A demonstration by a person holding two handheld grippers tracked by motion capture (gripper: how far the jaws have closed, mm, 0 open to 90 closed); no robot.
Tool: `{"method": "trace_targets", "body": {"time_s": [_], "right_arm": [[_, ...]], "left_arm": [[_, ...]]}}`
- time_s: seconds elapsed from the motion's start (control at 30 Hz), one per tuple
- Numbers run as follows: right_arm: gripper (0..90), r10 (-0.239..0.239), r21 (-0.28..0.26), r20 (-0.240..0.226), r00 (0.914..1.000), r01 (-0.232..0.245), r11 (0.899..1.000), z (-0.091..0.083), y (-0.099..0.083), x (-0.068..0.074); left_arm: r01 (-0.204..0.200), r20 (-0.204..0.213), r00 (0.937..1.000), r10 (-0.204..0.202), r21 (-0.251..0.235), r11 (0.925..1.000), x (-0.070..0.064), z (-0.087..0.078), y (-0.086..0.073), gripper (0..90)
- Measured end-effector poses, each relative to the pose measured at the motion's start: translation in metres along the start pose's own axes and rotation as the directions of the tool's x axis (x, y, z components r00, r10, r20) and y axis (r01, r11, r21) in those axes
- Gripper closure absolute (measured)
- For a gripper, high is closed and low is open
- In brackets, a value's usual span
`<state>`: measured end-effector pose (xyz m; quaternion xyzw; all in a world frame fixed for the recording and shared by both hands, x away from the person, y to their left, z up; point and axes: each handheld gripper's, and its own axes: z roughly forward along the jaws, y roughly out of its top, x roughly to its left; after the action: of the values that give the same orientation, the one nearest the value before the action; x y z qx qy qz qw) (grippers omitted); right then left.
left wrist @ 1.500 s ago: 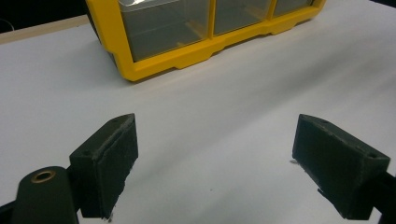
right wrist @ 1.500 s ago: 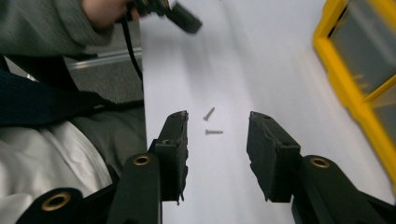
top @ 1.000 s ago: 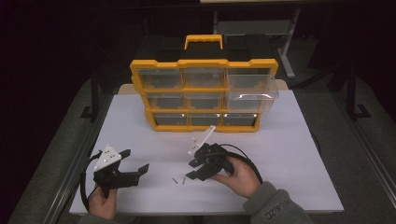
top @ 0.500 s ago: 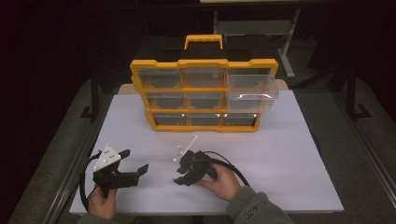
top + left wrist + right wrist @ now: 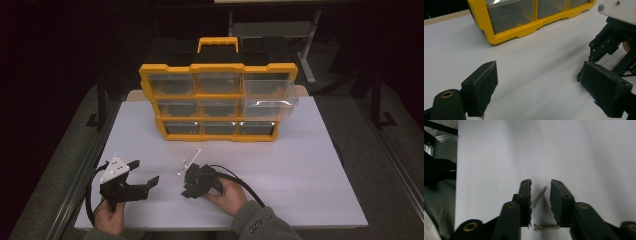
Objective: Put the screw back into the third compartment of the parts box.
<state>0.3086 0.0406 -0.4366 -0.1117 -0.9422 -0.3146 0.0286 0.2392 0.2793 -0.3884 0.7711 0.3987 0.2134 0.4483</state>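
Two small metal screws lie on the white tabletop [image 5: 300,165]. In the right gripper view one screw [image 5: 539,196] lies slanted between the jaws of my right gripper [image 5: 541,185], which stand a little apart around it, the left jaw close against it. The second screw [image 5: 546,227] lies flat nearer the gripper's body. From above, the right gripper [image 5: 190,189] points down at the table near the front middle. My left gripper [image 5: 144,172] rests at the front left, jaws wide open and holding nothing. A yellow organizer [image 5: 218,95] with clear drawers stands behind.
The organizer's right middle drawer [image 5: 270,95] is pulled out toward me. Its black and yellow carry handle [image 5: 218,44] sticks up at the back. In the left gripper view the organizer's corner [image 5: 524,25] is ahead and the right gripper's linkage [image 5: 609,42] is at the right.
My right gripper has moved left and toward the front edge, tipping down over the screws. The left gripper has stayed where it was.
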Motion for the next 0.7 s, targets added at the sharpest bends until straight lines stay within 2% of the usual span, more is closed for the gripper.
{"method": "trace_targets", "body": {"time_s": [0.07,0.13,0.27,0.33,0.47,0.57,0.63,0.7], "right_arm": [[81.3,-0.016,0.008,0.027,0.9995,0.016,1.0,-0.0007,-0.0006,0.0003],[83.3,-0.032,0.008,0.05,0.9982,0.032,0.999,-0.0006,-0.0016,0.002],[86.4,-0.044,0.015,0.06,0.9972,0.043,0.999,-0.0008,-0.0015,0.0029],[86.5,-0.031,0.013,0.051,0.9982,0.03,0.999,-0.001,-0.0018,0.0015],[86.9,-0.038,0.009,0.043,0.9983,0.038,0.999,-0.0009,-0.0015,-0.0006],[86.9,-0.03,0.007,0.017,0.9994,0.03,1.0,-0.0014,-0.0017,-0.0035],[86.9,-0.03,0.016,0.029,0.9991,0.03,0.999,-0.0036,-0.0019,-0.0038],[86.9,-0.01,0.007,0.005,0.9999,0.01,1.0,-0.0074,-0.003,-0.0054]], "left_arm": [[0.001,0.0,1.0,-0.001,0.001,1.0,-0.0001,-0.0005,0.0004,14.0],[-0.001,0.0,1.0,0.001,0.005,1.0,-0.0001,-0.0005,0.0006,14.0],[-0.005,-0.001,1.0,0.005,0.001,1.0,-0.0002,0.0,0.0,14.0],[-0.003,-0.001,1.0,0.003,0.001,1.0,-0.0004,-0.0007,0.0002,14.0],[-0.007,0.001,1.0,0.007,0.002,1.0,-0.0002,0.0007,0.0001,14.0],[-0.012,0.001,0.9999,0.012,0.003,0.9999,0.0004,0.0008,0.0,14.0],[-0.009,0.0,1.0,0.009,0.001,1.0,0.0007,0.0002,0.0003,14.0],[-0.008,0.001,1.0,0.008,0.001,1.0,0.0011,0.0004,0.0005,14.0]]}}
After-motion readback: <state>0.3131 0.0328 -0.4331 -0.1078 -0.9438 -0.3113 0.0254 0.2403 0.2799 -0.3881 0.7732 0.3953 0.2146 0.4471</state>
